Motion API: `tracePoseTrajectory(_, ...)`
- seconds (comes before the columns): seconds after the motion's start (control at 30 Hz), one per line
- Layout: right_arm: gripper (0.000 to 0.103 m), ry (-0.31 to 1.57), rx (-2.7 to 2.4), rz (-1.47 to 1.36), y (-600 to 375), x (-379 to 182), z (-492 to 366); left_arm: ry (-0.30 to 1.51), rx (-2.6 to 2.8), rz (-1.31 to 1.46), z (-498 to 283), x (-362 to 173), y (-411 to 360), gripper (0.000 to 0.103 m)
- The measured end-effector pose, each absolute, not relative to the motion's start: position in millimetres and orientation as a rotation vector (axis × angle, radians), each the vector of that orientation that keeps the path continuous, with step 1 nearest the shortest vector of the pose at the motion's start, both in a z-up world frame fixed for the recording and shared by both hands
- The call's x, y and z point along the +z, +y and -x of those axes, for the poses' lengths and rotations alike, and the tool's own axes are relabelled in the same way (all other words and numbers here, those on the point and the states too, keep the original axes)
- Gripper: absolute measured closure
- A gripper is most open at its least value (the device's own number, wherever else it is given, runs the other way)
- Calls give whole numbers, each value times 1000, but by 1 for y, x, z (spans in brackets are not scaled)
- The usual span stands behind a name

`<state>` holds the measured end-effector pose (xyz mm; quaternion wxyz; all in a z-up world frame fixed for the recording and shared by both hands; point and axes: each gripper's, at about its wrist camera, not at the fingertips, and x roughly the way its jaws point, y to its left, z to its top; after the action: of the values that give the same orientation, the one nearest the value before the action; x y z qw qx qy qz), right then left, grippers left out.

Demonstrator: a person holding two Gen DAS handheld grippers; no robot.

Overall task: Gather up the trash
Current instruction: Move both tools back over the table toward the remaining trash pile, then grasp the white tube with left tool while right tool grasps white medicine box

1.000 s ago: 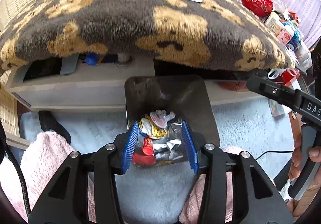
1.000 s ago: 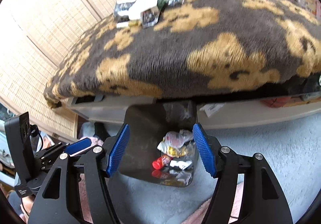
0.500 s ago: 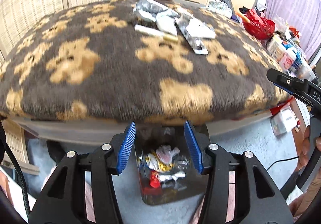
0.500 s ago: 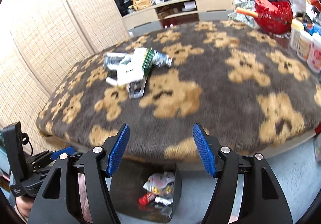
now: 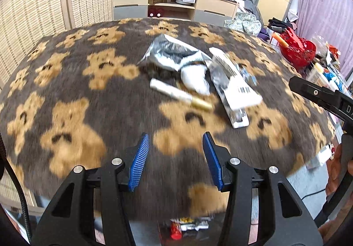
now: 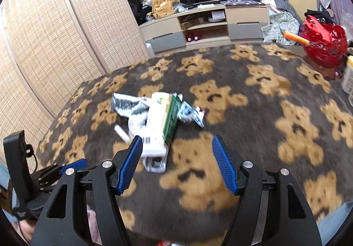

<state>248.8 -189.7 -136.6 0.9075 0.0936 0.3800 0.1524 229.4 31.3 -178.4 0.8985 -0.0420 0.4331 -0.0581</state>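
Note:
A pile of trash lies on the bear-patterned blanket [image 5: 92, 96]: a silver foil bag [image 5: 169, 52], a white wad [image 5: 195, 78], a white and gold tube [image 5: 178, 95] and a flattened white carton [image 5: 233, 89]. In the right wrist view the carton [image 6: 162, 122] shows white and green, beside the foil bag [image 6: 126, 103]. My left gripper [image 5: 175, 157] is open and empty, above the blanket's near part. My right gripper [image 6: 177, 163] is open and empty, just short of the carton. The trash bin's contents [image 5: 187, 227] peek out below the table edge.
A red basket [image 5: 295, 51] and several bottles stand at the table's right edge. A TV cabinet [image 6: 205, 25] stands beyond the table and woven screens [image 6: 55, 43] on the left. My right gripper's body [image 5: 324, 98] shows at the right of the left wrist view.
Both grippers have risen from the bin on the floor to above the tabletop. The trash pile is now in front of them and the bin has dropped to the lower edge.

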Motion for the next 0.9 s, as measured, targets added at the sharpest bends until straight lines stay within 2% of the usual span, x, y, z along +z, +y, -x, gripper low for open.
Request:
tracePoseTrajectory(0.4, 36, 801, 318, -239, -177, -144, -308, 916, -77, 134, -303, -194, 27, 63)
tracePoseTrajectory(0.7, 36, 845, 358, -247, -157, -154, -336, 961, -81, 121, -325, -214, 13, 61)
tracePoseTrajectory(0.73, 35, 852, 361, -241, -154, -156, -338, 955, -78, 109, -326, -214, 12, 61)
tracePoseTrajectory(0.8, 23, 862, 350, -219, -149, -160, -341, 947, -79, 88, -325, -215, 11, 61)
tracePoseTrajectory(0.9, 17, 871, 327, -179, -144, -166, -343, 941, -81, 75, -322, -215, 14, 66)
